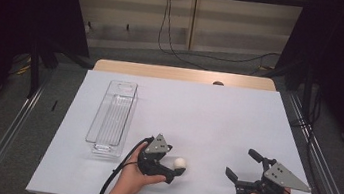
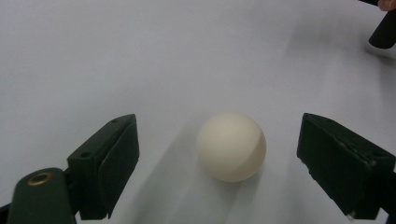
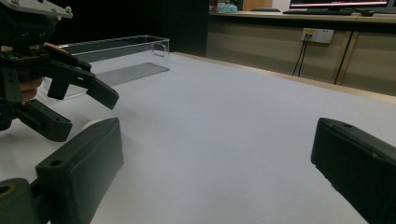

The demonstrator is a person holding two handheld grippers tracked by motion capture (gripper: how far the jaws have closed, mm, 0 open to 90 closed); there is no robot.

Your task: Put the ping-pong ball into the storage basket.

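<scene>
While the jaws stand clear: nothing is gripped.
Tabletop [image 1: 218, 113]: bin [image 1: 112, 117] far left.
Right gripper [image 1: 241, 169]: wide open, idle.
Left gripper [image 2: 219, 163]: open around the ball [image 2: 231, 145], pads not touching.
Risk: off-centre squeeze could roll it away.
Views: left gripper view shows both gaps; the high view hides them.

ball [image 3: 91, 124] mostly hidden behind right gripper's fingers [image 3: 79, 168]
</scene>
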